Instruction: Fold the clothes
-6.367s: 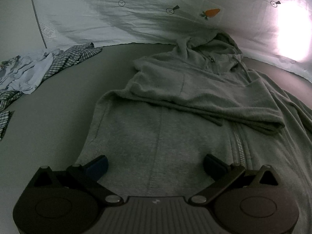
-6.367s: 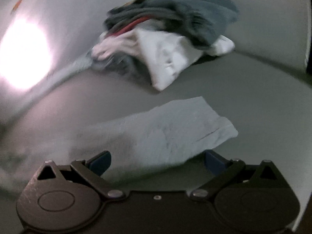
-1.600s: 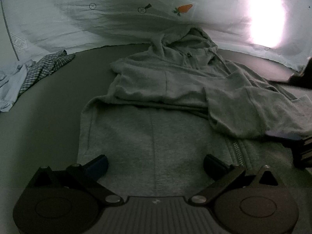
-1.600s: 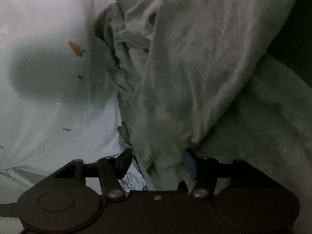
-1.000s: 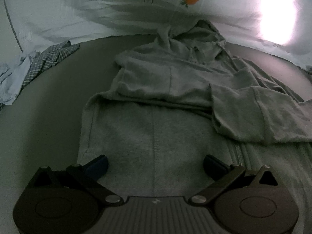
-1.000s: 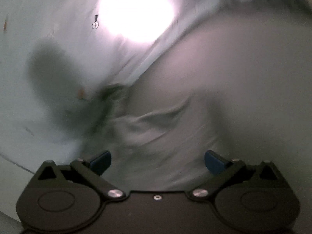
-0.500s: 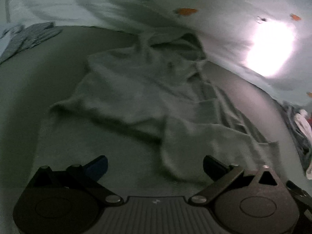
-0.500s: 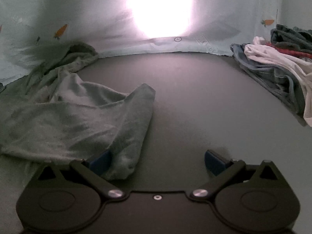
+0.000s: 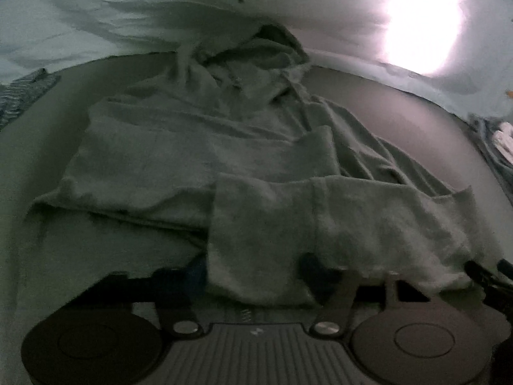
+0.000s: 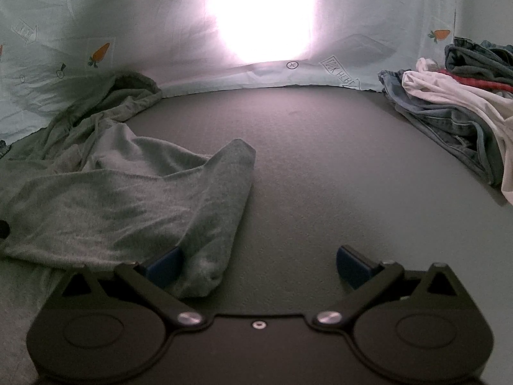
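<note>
A grey zip hoodie (image 9: 179, 147) lies spread on the dark grey surface (image 10: 320, 160), hood at the far end. One sleeve is folded across its chest. The other sleeve (image 9: 336, 218) lies across the near side, and its cuff end sits between the fingers of my left gripper (image 9: 253, 272), whose jaws are closing; the cloth there still looks flat, not pinched. My right gripper (image 10: 259, 266) stands open low over the surface. A folded bulge of the same sleeve (image 10: 218, 211) rests against the inner side of its left fingertip.
A pile of jeans and white and red clothes (image 10: 449, 102) lies at the right. A checked cloth (image 9: 25, 89) lies at the far left. A pale carrot-print sheet (image 9: 128, 16) hangs behind, with a bright glare (image 10: 263, 16) on it.
My left gripper has moved right from the hoodie's hem to the sleeve cuff, and its jaws have narrowed around it. The right view has settled low beside the sleeve and stayed put.
</note>
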Demonstrator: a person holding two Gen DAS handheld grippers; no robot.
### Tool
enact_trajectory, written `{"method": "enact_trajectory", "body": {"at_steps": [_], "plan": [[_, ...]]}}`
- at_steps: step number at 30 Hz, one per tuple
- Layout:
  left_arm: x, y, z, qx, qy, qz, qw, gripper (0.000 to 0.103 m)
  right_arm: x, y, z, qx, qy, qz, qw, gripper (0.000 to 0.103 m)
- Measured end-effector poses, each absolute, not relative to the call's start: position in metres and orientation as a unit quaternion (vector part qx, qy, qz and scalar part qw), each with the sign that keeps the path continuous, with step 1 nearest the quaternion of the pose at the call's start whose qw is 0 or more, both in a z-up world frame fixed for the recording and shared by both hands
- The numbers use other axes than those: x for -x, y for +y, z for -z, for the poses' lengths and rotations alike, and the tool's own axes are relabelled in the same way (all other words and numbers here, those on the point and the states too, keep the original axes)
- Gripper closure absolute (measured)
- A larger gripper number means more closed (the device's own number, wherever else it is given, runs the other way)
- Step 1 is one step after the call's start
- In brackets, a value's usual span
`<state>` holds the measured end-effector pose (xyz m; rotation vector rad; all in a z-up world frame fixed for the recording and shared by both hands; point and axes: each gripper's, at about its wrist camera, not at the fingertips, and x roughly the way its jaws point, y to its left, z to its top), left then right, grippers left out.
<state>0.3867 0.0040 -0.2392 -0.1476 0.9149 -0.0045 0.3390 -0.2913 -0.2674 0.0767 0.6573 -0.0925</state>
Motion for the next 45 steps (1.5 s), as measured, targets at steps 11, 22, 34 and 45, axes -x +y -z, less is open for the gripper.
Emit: {"method": "enact_trajectory", "body": {"at_steps": [11,22,34,45], "plan": [[-0.377,0.024,0.222,0.125,0.409,0.012,0.904,0.099,-0.339,-0.291,0.267,-0.035,0.326,0.046,0.944,0.0],[-0.379,0.04,0.174,0.105,0.348,0.036,0.931,0.099,-0.338,-0.283,0.233,-0.102,0.334,0.048,0.936,0.0],[-0.387,0.105,0.14,0.11,0.295,0.008,0.949,0.099,-0.334,-0.227,0.226,-0.101,0.343,0.03,0.933,0.0],[-0.387,0.193,0.152,0.121,0.29,-0.059,0.947,0.099,-0.338,-0.179,0.231,-0.081,0.362,0.047,0.927,0.0]]}}
